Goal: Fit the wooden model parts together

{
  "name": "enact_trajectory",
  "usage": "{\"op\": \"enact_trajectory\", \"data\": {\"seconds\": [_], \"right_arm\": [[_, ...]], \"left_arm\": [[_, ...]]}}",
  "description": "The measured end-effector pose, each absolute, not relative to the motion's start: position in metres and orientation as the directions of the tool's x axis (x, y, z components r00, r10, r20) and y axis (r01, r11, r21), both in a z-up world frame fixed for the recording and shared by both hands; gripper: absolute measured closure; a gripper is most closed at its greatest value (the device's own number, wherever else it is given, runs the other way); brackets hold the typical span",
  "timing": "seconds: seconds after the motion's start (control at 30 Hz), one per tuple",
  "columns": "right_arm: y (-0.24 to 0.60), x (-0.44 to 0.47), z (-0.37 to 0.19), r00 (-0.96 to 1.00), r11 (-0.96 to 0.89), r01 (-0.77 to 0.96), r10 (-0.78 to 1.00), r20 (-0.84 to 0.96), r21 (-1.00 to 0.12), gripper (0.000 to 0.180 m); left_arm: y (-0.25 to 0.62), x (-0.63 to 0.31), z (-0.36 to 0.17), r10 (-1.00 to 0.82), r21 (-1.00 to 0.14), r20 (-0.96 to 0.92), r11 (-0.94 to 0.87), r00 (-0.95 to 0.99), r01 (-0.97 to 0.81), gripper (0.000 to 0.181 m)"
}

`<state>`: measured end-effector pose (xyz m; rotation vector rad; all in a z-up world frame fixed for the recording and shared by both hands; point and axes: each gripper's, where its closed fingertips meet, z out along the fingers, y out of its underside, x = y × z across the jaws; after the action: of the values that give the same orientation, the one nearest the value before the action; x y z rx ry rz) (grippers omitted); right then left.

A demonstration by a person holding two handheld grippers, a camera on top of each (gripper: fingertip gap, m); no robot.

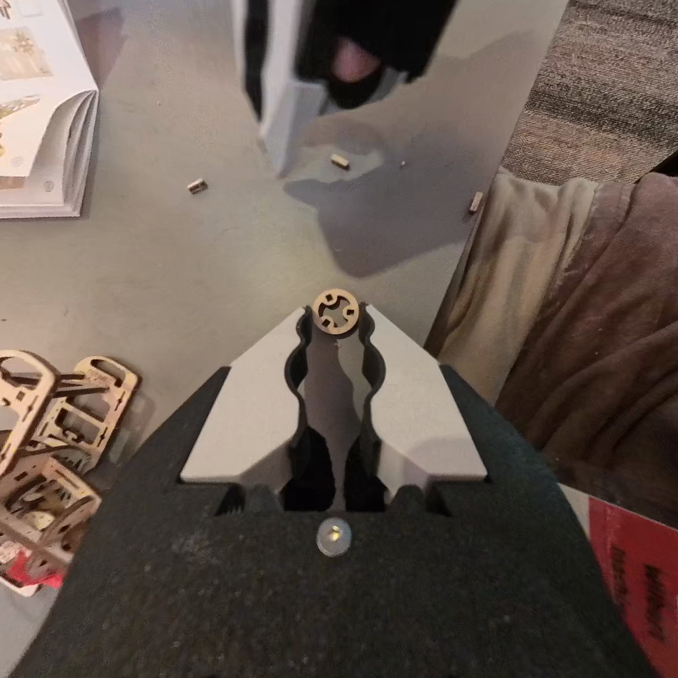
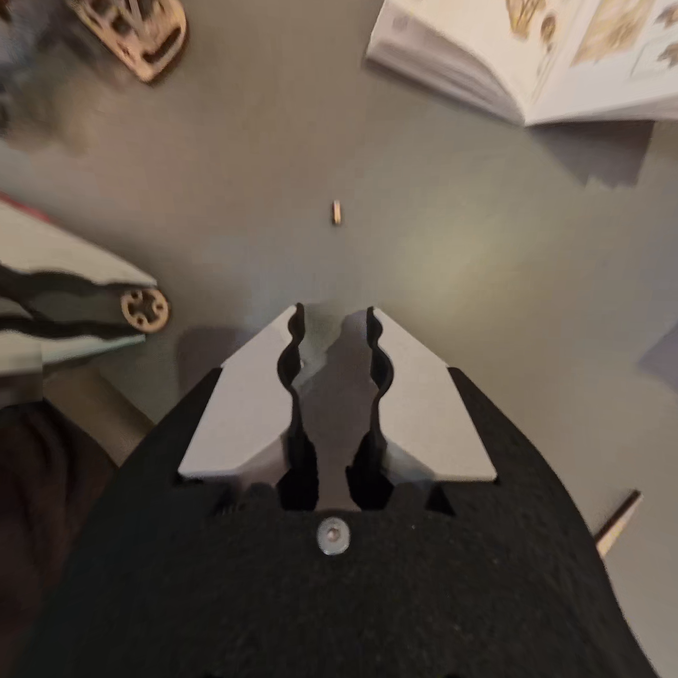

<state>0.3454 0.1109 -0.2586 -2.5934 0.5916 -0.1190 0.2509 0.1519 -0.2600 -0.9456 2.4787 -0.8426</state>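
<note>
My left gripper [image 1: 335, 310] is shut on a small round wooden disc [image 1: 335, 312] with cut-outs, held at the fingertips above the grey table. The same disc [image 2: 145, 310] and left gripper show at the left of the right wrist view. My right gripper [image 2: 334, 310] is open and empty, low over the table. A tiny wooden peg [image 2: 336, 212] lies on the table ahead of it. Small wooden pegs [image 1: 196, 185] [image 1: 339, 161] lie farther off in the left wrist view, another [image 1: 476, 203] at the table edge. A partly built wooden model [image 1: 55, 433] sits at the left.
An open instruction booklet [image 1: 40, 110] lies at the far left, also at the top right of the right wrist view [image 2: 532, 62]. The right gripper, blurred, and a gloved hand [image 1: 352, 55] are ahead. Brown cloth [image 1: 587, 293] lies right. A red card [image 1: 638, 572] sits low right. The left gripper is farther from the tiny wooden peg [image 2: 336, 212], some 11 centimetres, than the right, some 5 centimetres. Look for it in the left wrist view [image 1: 196, 183] too. The partly built wooden model [image 1: 55, 433] lies around 15 centimetres away from my left fingertips.
</note>
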Motion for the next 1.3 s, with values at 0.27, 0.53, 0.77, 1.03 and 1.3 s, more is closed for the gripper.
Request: {"op": "enact_trajectory", "data": {"seconds": [0.27,0.53,0.77,1.03,1.3], "right_arm": [[0.09,0.314,-0.261,0.736,-0.667,-0.675,-0.64,-0.223,-0.315,0.164],[0.081,0.312,-0.253,0.708,-0.678,-0.705,-0.693,-0.139,-0.21,0.166],[0.089,0.31,-0.263,0.691,-0.667,-0.721,-0.713,-0.121,-0.191,0.174],[0.122,0.312,-0.24,0.724,-0.583,-0.688,-0.591,-0.355,-0.433,0.178],[0.169,0.27,-0.231,0.857,-0.413,-0.515,-0.26,-0.445,-0.751,0.179]], "left_arm": [[0.16,0.256,-0.26,-0.71,-0.641,-0.109,0.585,-0.696,-0.496,0.158],[0.161,0.256,-0.26,-0.707,-0.638,-0.109,0.589,-0.698,-0.497,0.158],[0.161,0.256,-0.26,-0.701,-0.636,-0.124,0.599,-0.703,-0.486,0.158],[0.161,0.256,-0.261,-0.703,-0.652,-0.072,0.57,-0.708,-0.5,0.158],[0.161,0.256,-0.261,-0.711,-0.677,-0.017,0.525,-0.703,-0.515,0.158]]}}
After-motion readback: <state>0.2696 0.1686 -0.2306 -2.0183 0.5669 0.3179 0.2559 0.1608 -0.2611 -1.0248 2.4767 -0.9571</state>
